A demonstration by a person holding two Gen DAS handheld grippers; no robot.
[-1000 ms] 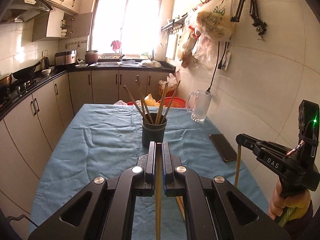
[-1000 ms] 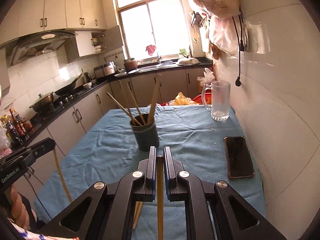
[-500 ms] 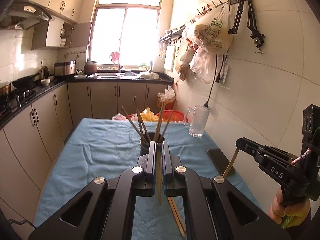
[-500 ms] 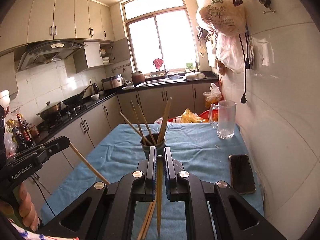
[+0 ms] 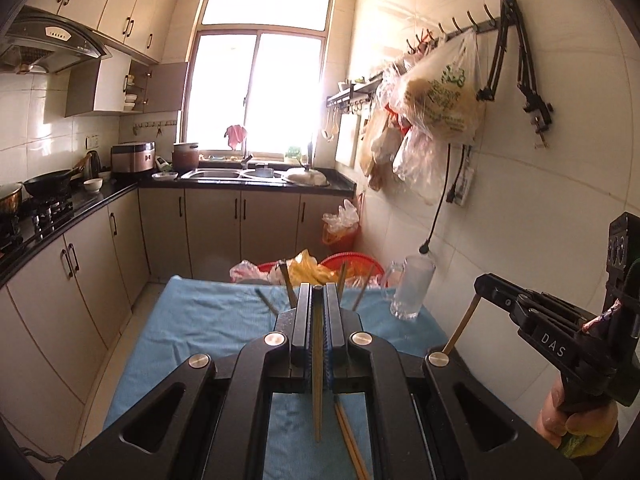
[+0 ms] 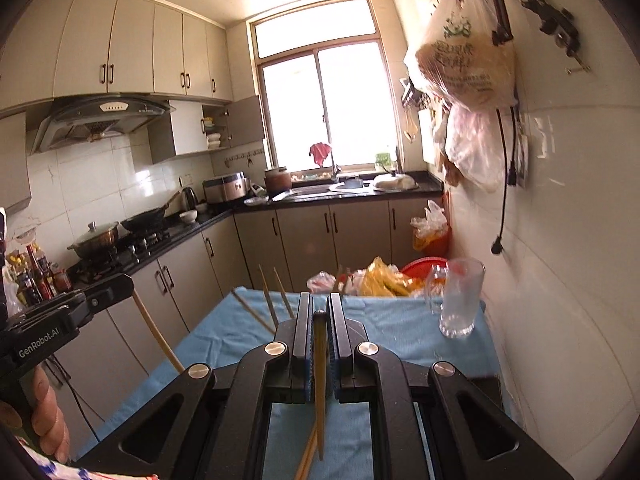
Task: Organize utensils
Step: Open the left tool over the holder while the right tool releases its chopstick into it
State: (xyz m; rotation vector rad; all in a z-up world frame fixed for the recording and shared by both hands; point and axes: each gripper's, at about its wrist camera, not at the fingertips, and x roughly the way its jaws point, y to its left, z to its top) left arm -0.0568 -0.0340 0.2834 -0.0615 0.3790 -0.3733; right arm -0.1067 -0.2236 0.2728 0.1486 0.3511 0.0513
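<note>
My left gripper (image 5: 317, 292) is shut on a wooden chopstick (image 5: 317, 376) that hangs down between its jaws. My right gripper (image 6: 319, 300) is shut on another chopstick (image 6: 320, 384). Each gripper shows in the other's view, the right one (image 5: 480, 282) with its stick (image 5: 462, 326) and the left one (image 6: 126, 282) with its stick (image 6: 156, 330). Both are raised above the blue cloth table (image 5: 200, 320). The utensil cup is hidden behind the jaws; only the tips of chopsticks standing in it (image 5: 287, 284) (image 6: 268, 300) show. A pair of chopsticks (image 5: 348, 436) lies on the cloth below.
A glass mug (image 5: 410, 292) (image 6: 458, 300) stands at the table's far right by the tiled wall. Red basins and plastic bags (image 5: 316, 270) sit beyond the far edge. Kitchen cabinets run along the left. Bags hang from wall hooks on the right.
Both grippers have lifted and tilted upward with their chopsticks. The cup has slipped behind the jaws and the phone has dropped out of view.
</note>
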